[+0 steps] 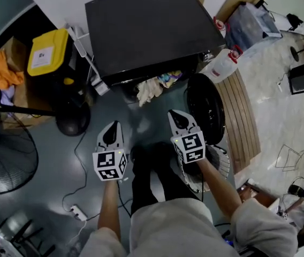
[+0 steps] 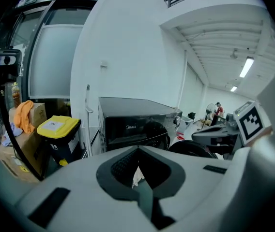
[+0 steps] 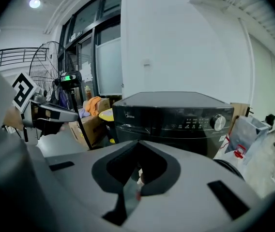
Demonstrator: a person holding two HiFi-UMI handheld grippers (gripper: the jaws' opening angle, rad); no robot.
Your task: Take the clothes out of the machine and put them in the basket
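Note:
A black front-loading washing machine (image 1: 146, 25) stands ahead with its round door (image 1: 206, 108) swung open to the right. White and patterned clothes (image 1: 154, 85) spill from its opening. Both grippers hover over the grey floor in front of it, apart from the clothes. My left gripper (image 1: 113, 125) is shut and empty, and so is my right gripper (image 1: 174, 114). In the left gripper view the shut gripper (image 2: 138, 151) points at the machine (image 2: 128, 124). In the right gripper view that gripper (image 3: 138, 144) faces the control panel (image 3: 195, 122). A white basket (image 1: 222, 162) sits under my right arm, partly hidden.
A yellow-lidded bin (image 1: 47, 52) and a cardboard box with orange cloth (image 1: 5, 71) stand left of the machine. A floor fan (image 1: 2, 154) and its round base (image 1: 73, 123) are at the left. A power strip (image 1: 78, 213) lies on the floor. A white jug (image 1: 221, 66) sits right of the machine.

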